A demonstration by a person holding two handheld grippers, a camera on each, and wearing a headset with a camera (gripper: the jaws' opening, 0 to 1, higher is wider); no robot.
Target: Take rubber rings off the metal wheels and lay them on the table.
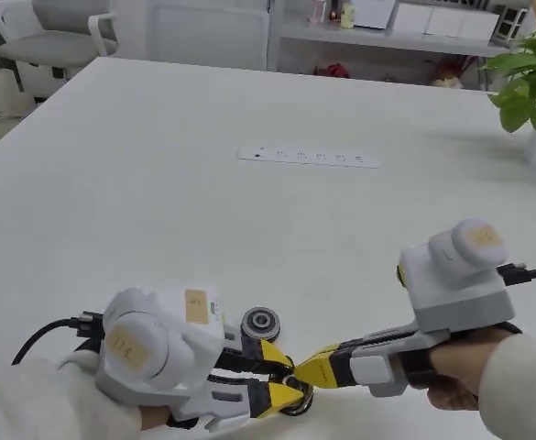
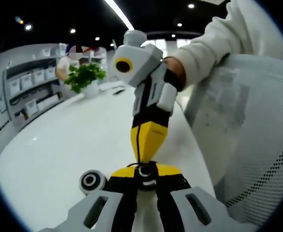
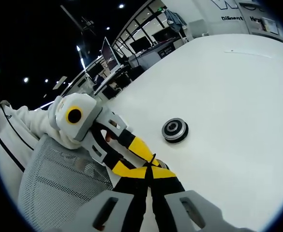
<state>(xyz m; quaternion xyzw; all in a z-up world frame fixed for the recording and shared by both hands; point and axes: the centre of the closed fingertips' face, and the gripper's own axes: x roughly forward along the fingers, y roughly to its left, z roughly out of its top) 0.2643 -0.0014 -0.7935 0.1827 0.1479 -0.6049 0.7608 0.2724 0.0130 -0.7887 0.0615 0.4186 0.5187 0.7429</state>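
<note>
1. Now mid-strip: left tongs [image 1: 284, 383] are clamped narrow on a metal wheel [image 2: 145, 175] near the surface's [image 1: 249, 220] front edge, and right tongs [image 3: 151, 166] are pinched together at its rubber ring [image 2: 142, 166] (a grip, I judge).
2. Next: pull the ring outward while holding the wheel steady.
3. A second wheel [image 1: 261, 323] lies just beside, dark-rimmed with a shiny hub.

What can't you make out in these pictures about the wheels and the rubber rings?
- Gripped wheel, left gripper view: yellow tips of the left gripper cover its rim, so ring on or off is unclear.
- Right gripper, right gripper view: its tips meet, and what they pinch is hidden.
- Loose wheel, head view: too small to tell whether a ring remains.
</note>
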